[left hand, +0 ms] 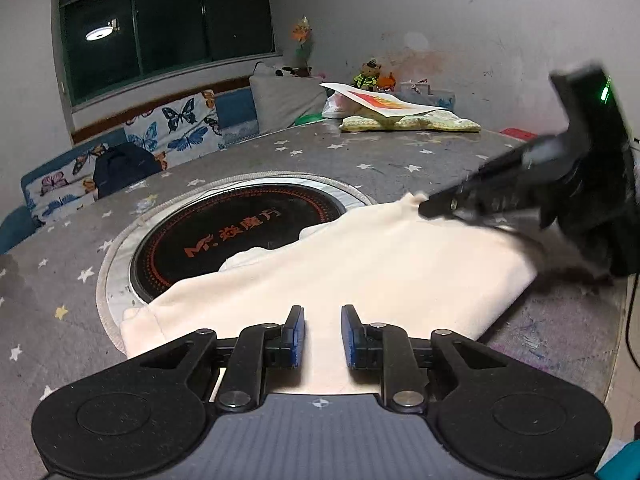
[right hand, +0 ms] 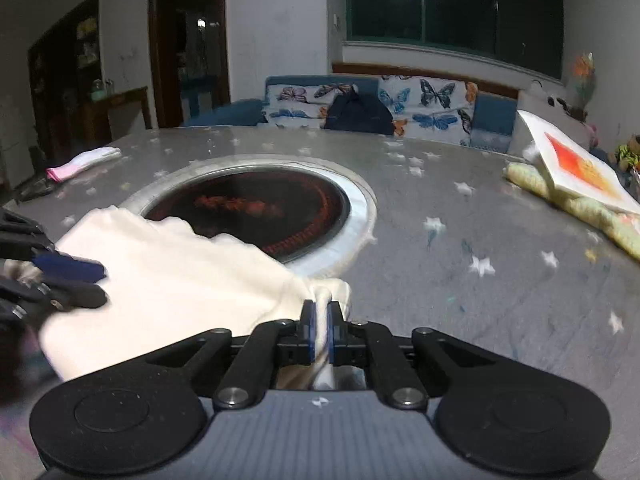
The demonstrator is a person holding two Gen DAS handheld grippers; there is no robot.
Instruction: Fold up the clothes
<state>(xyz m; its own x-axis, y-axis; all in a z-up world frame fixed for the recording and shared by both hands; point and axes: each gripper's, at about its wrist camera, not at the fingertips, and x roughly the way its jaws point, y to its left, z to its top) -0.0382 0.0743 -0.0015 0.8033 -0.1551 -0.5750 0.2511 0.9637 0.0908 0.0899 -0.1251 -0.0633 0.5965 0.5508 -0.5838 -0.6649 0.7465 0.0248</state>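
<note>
My right claw (right hand: pixel 320 328) is pinched tight on a bunched corner of the cream garment (right hand: pixel 172 280), which lies on the near part of the starry table (right hand: pixel 480 216), overlapping the round cooktop (right hand: pixel 256 208). The cloth's long axis runs left from that corner. My left claw (left hand: pixel 322 336) hovers over its near edge, jaws narrowly apart, gripping nothing.

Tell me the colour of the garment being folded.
Cream, plain with no print. The garment shows best in the left wrist view, lying on the grey star-patterned tablecloth.
</note>
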